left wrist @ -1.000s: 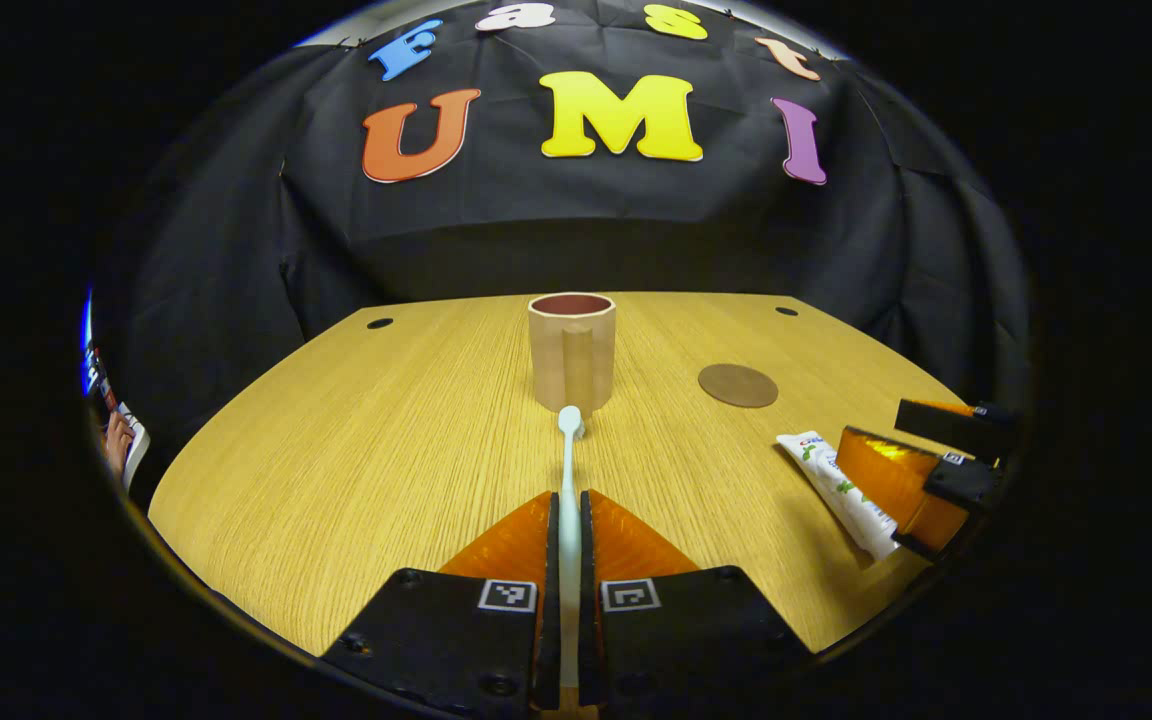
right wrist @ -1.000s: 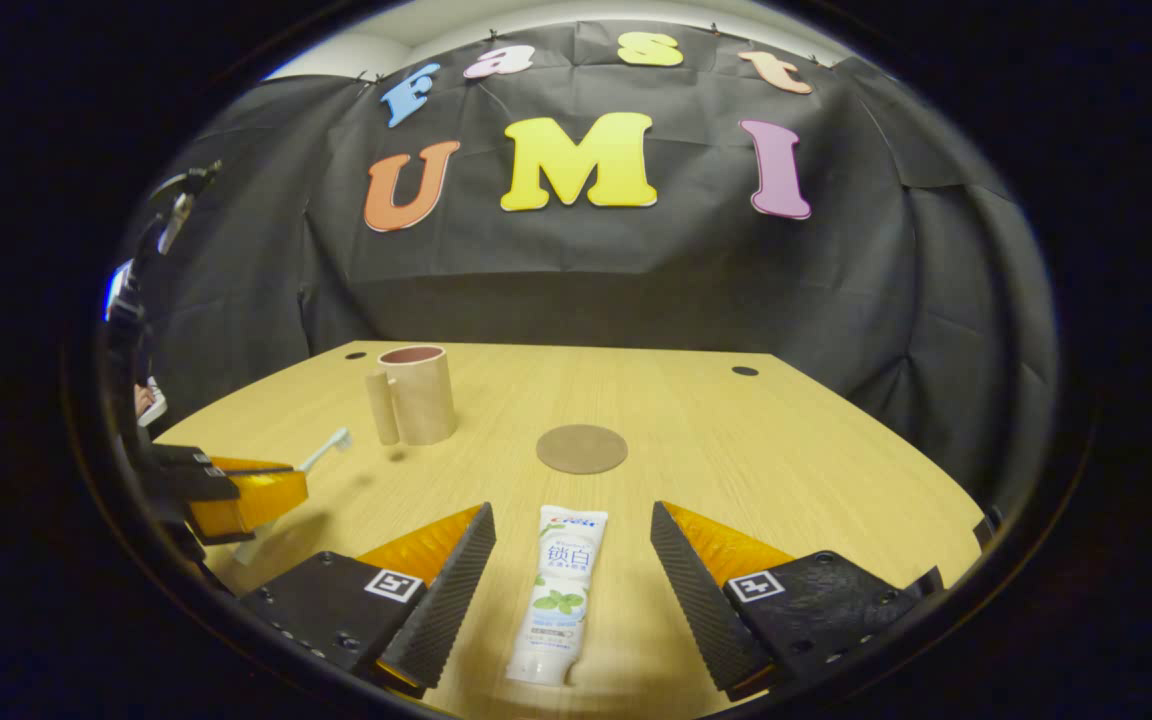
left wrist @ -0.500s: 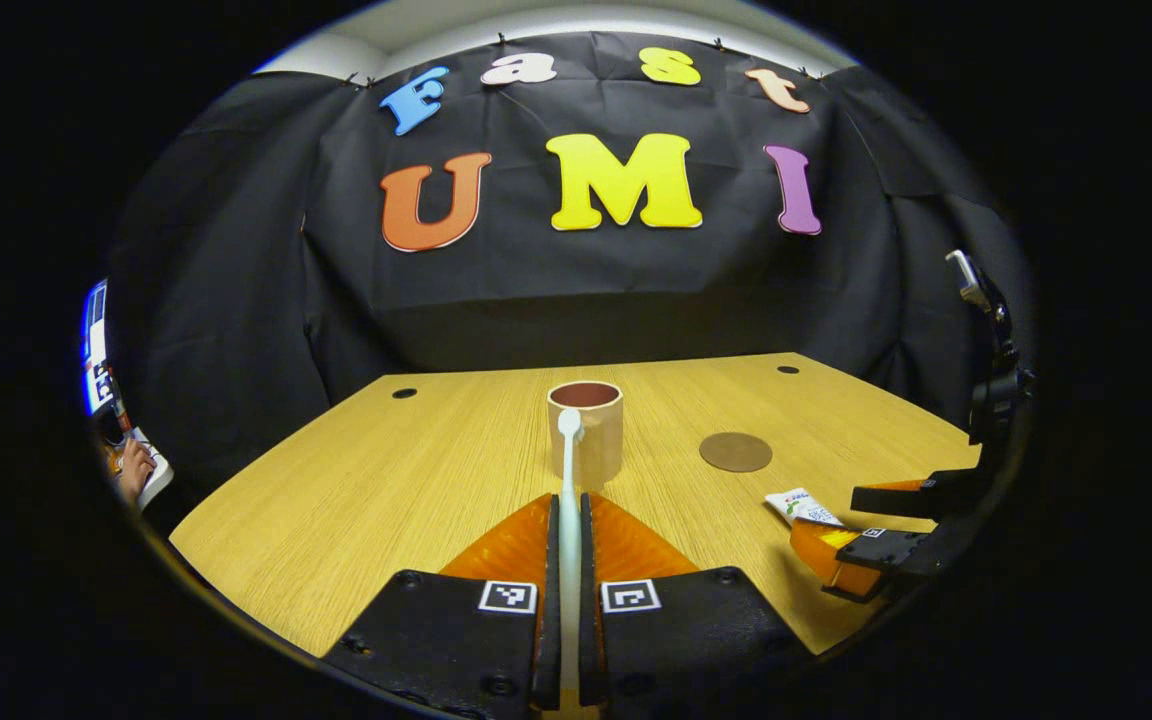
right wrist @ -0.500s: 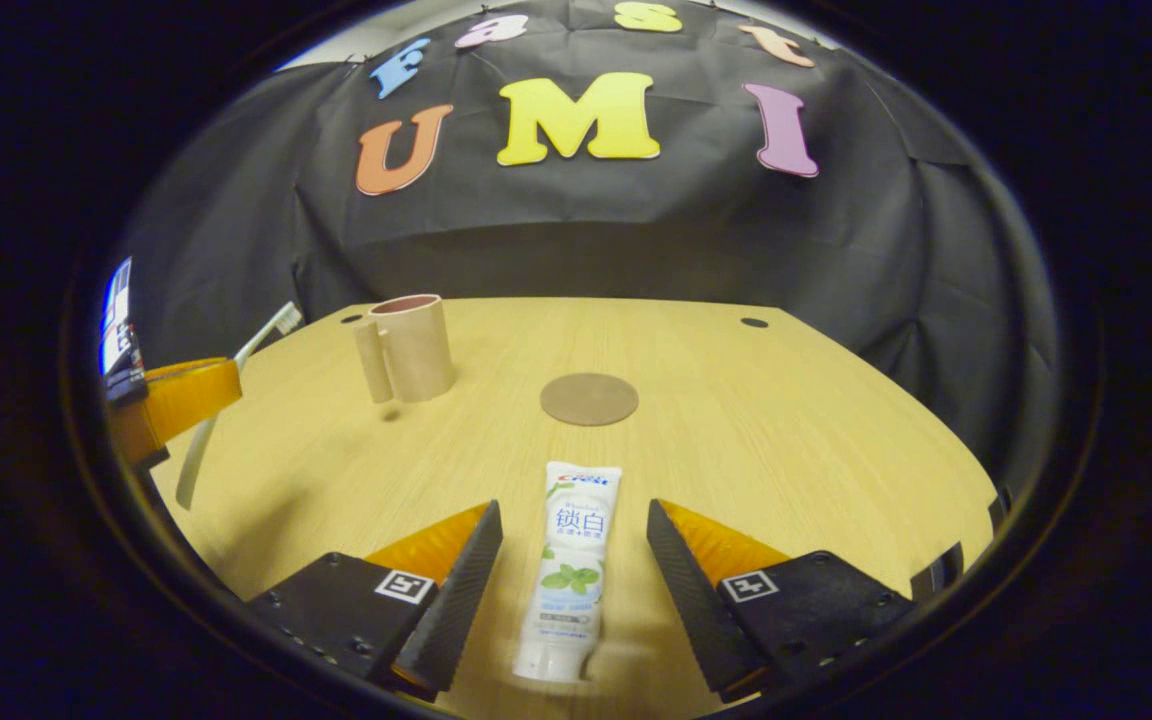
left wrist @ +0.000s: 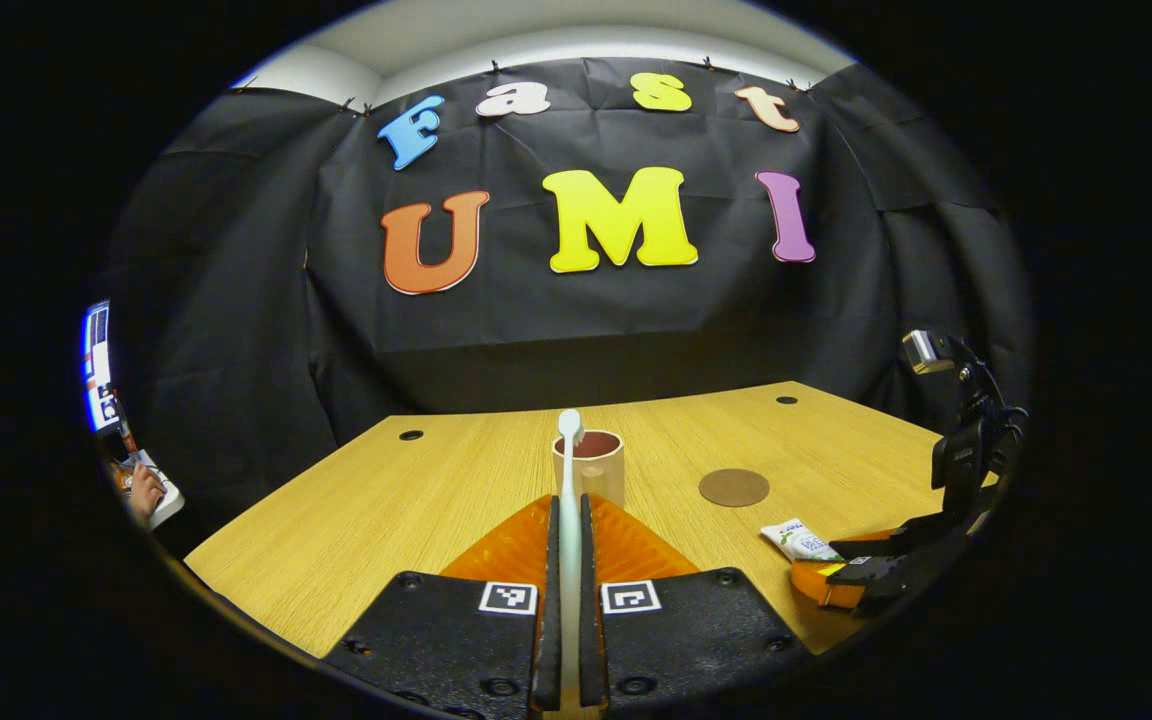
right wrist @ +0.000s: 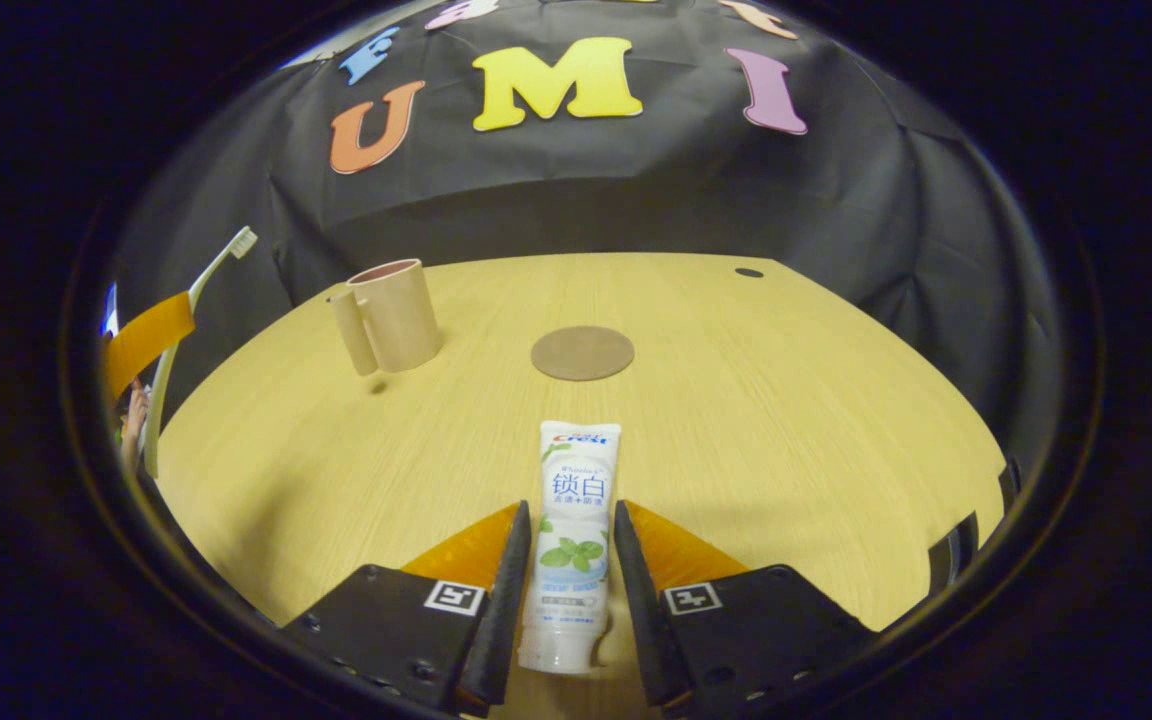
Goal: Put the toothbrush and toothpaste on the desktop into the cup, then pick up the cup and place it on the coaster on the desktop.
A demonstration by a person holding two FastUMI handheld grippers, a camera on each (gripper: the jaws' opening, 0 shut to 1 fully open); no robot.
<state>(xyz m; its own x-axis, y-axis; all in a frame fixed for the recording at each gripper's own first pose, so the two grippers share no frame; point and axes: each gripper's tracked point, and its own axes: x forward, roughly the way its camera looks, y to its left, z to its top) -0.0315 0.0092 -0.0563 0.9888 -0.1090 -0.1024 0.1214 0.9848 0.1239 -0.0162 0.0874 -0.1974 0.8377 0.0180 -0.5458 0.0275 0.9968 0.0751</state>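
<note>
Pale wood tabletop [right wrist: 756, 420] under black cloth carries the cup [right wrist: 391, 315] at upper left of the right gripper view and the coaster [right wrist: 582, 352] at centre, both well apart from the tabletop edges with open room around them. We hold the toothbrush [left wrist: 568, 500] clamped in our left tool [left wrist: 568, 560], its head level with the cup's rim at frame centre, not yet dropped in. Our right tool [right wrist: 566, 570] has its fingers close against the toothpaste [right wrist: 576, 520] lying at lower centre, though we cannot tell if both press; neither item is in, and the cup is not yet on the coaster.
</note>
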